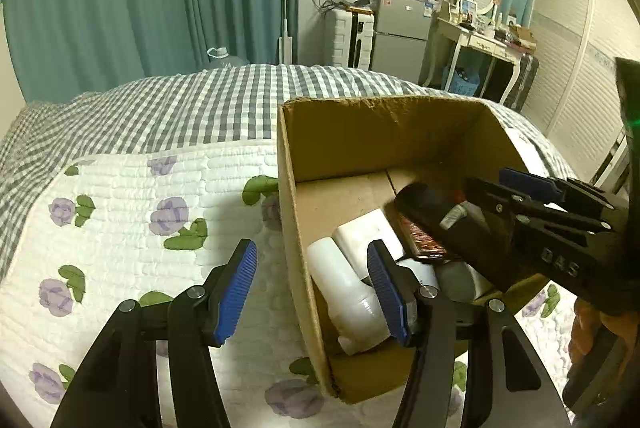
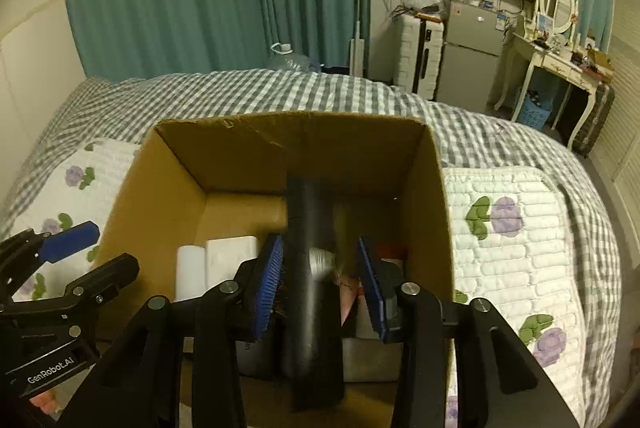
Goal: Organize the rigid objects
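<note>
An open cardboard box [image 1: 344, 140] [image 2: 176, 164] stands on the bed. Inside lie a white bottle [image 1: 344, 288] [image 2: 191, 268], a white flat block [image 1: 368, 232] [image 2: 232, 252] and a grey item [image 1: 460, 280]. My right gripper [image 2: 320, 284] is open over the box, with a long black object [image 2: 312, 268] [image 1: 432, 224] lying blurred between its fingers, untouched by the pads. My left gripper [image 1: 312, 292] is open and empty, straddling the box's left wall. It shows at the left of the right wrist view [image 2: 72, 260].
The bed carries a white floral quilt [image 1: 120, 228] [image 2: 508, 240] over a grey checked cover [image 1: 180, 108]. Behind the bed are teal curtains, a fridge [image 1: 400, 28], a white suitcase and a dressing table [image 1: 484, 40].
</note>
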A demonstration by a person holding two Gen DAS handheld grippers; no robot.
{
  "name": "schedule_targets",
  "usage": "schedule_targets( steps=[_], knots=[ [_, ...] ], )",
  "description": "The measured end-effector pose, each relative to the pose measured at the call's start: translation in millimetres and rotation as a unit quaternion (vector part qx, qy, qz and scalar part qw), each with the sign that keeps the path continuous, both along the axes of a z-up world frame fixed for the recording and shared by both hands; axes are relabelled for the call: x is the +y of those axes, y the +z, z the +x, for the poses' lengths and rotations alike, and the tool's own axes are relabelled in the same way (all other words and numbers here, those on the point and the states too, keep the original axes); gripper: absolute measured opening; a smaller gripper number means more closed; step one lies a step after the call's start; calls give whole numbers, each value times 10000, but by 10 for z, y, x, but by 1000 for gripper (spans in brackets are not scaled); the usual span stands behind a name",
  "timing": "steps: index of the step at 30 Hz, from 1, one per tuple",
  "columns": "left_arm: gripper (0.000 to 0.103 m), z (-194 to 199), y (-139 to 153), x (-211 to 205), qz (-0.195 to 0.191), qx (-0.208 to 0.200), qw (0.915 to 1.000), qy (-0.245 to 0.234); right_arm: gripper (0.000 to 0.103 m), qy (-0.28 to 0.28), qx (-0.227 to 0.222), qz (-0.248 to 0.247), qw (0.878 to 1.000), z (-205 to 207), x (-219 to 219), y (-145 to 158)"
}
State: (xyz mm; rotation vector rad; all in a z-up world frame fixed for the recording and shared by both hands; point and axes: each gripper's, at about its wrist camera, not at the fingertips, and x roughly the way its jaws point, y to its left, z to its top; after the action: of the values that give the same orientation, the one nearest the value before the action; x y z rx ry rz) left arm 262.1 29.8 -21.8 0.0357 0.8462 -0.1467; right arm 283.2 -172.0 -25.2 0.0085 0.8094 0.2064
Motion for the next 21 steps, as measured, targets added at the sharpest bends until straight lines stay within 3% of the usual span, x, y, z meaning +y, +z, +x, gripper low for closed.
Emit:
schedule_targets(
  steps=[4,9,14,21],
  knots=[
    [60,-23,54,-24,-24,-1,10000,58,52,-42,-74,54,9999,-74,-73,88],
    [61,-212,368,-159,79,-220,9997,14,54,-78,-241,-81,9996,-289,-151,338],
    [66,-471,829,-245,91,-587,9982,-11,59,-154,-531,-124,9984,-637,-305,819],
    [69,-887,1453,-330,162,-1212,9925,-10,76,-230,-961,-356,9945,-1212,-437,1475]
  ],
)
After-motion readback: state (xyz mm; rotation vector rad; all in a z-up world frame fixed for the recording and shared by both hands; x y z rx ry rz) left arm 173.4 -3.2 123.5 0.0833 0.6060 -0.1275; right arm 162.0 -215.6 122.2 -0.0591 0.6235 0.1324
